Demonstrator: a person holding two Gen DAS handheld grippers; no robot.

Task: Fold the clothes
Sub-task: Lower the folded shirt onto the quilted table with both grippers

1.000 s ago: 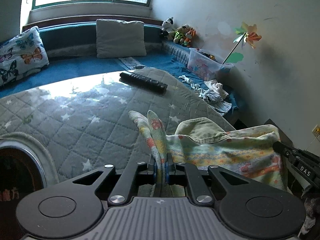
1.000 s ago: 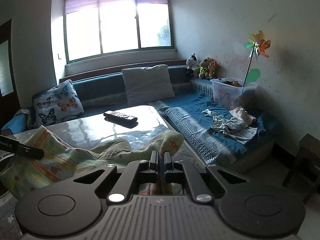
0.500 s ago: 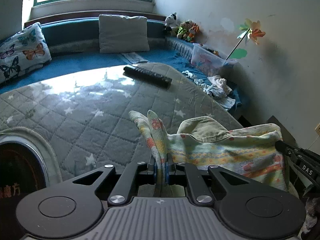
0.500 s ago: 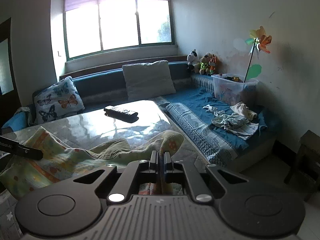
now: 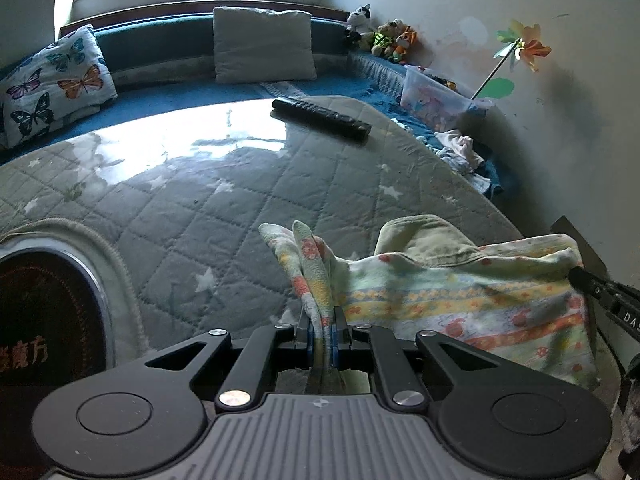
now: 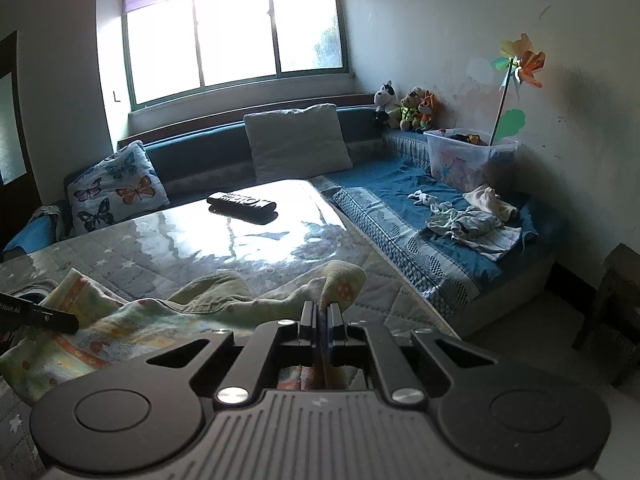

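Here the patterned garment (image 5: 460, 300) hangs stretched between the two tools, each one clamped onto a bunched end of it. The left gripper (image 5: 321, 326) has its jaws pinched tight around a rolled wad of the cloth that pokes up past the fingertips; the right gripper (image 6: 320, 314) is closed the same way on the opposite end, with a rounded fold of fabric sticking out ahead of it. In the left wrist view the right tool's finger shows as a dark bar at the garment's far right edge, so the cloth's long axis runs straight from one gripper to the other, roughly along the near edge of the quilted table (image 5: 208, 208).

Relative to that table, the garment sits just over its near edge, sagging in the middle, with an olive inner layer bulging up between the two held ends. The remote control (image 5: 320, 118) lies near the table's far edge, well apart from the cloth, and a loose pile of other clothes (image 6: 476, 220) rests beyond the table's right side on the blue bench.

Since both tools hold an end and neither is closer to the middle, the coming fold likely turns on carrying the two ends forward over the table together, keeping the span taut so the cloth lays flat.
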